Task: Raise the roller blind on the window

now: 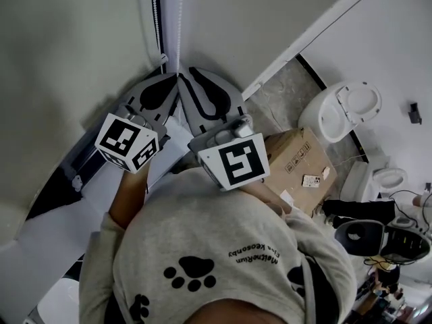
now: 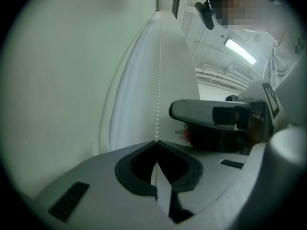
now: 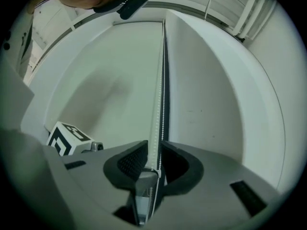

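while the left tool (image 2: 156, 142) stays out of the count as a free hand, being clenched on the bead chain (image 2: 157, 87) with its tips pinched shut right where the beads enter, the right tool (image 3: 154, 145) is released: its jaws stand apart, and the chain passes between them without the pads pressing it. the chain is the thing that matters here. it hangs upright against the pale wall (image 1: 74, 52) beside the window frame, its long axis running from 6 to 12 o'clock in both gripper views, and in the head view it climbs out of the top edge at 12 o'clock from the two tools. both tools point level into it, so they cross it at a right angle. seen from the left tool, the right one sits at 3 o'clock and a little higher; seen from the right tool, the left one's marker cube (image 3: 64, 139) lies at about 8 o'clock, lower. so the left hand likely carries the load, and the coming pull probably runs straight along the chain. the blind's cloth itself shows in no view.
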### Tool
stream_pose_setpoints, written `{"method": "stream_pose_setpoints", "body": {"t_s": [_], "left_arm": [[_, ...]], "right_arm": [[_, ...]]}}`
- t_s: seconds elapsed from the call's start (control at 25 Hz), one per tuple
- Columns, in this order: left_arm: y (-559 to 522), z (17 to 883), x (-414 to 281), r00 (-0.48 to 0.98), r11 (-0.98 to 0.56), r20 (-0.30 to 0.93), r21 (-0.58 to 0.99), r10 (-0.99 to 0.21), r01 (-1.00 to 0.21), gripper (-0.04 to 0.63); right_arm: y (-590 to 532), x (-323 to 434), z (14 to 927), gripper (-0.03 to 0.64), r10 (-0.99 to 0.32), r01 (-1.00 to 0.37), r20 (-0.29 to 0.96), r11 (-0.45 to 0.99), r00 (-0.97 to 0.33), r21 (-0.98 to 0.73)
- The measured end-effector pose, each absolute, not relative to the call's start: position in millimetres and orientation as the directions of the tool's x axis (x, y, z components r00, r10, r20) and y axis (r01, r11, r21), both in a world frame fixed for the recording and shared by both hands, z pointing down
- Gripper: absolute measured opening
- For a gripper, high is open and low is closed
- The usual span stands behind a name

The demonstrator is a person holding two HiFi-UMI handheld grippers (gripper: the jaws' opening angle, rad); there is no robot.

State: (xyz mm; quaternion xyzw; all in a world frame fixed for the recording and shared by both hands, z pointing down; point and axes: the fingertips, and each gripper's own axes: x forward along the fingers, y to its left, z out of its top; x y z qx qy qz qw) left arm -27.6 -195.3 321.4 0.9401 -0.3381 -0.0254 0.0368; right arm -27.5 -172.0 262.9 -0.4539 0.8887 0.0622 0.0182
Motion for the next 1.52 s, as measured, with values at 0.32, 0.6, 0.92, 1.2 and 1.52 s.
{"method": "stream_pose_setpoints", "body": {"t_s": [0.32,0.6,0.92,1.2,1.52], "left_arm": [[-183,332,-34,0.762,-0.76,-0.018,0.093,-0.647,-0.643,0.009],[-180,331,-29,0.759,-0.757,-0.018,0.096,-0.65,-0.646,0.009],[-177,339,-32,0.752,-0.749,-0.017,0.103,-0.659,-0.654,0.009],[-174,339,-34,0.746,-0.743,-0.026,0.116,-0.665,-0.659,0.009],[-168,351,-28,0.749,-0.744,-0.015,0.13,-0.662,-0.655,0.009]], "right_arm": [[-179,-42,231,0.097,-0.761,-0.766,-0.093,0.639,-0.643,0.064],[-185,-42,200,0.067,-0.727,-0.735,-0.111,0.672,-0.678,0.087],[-180,-45,199,0.015,-0.697,-0.706,-0.11,0.703,-0.708,0.087],[-178,-43,200,0.014,-0.712,-0.723,-0.128,0.687,-0.69,0.073],[-174,-38,213,0.012,-0.725,-0.734,-0.112,0.674,-0.679,0.085]]}}
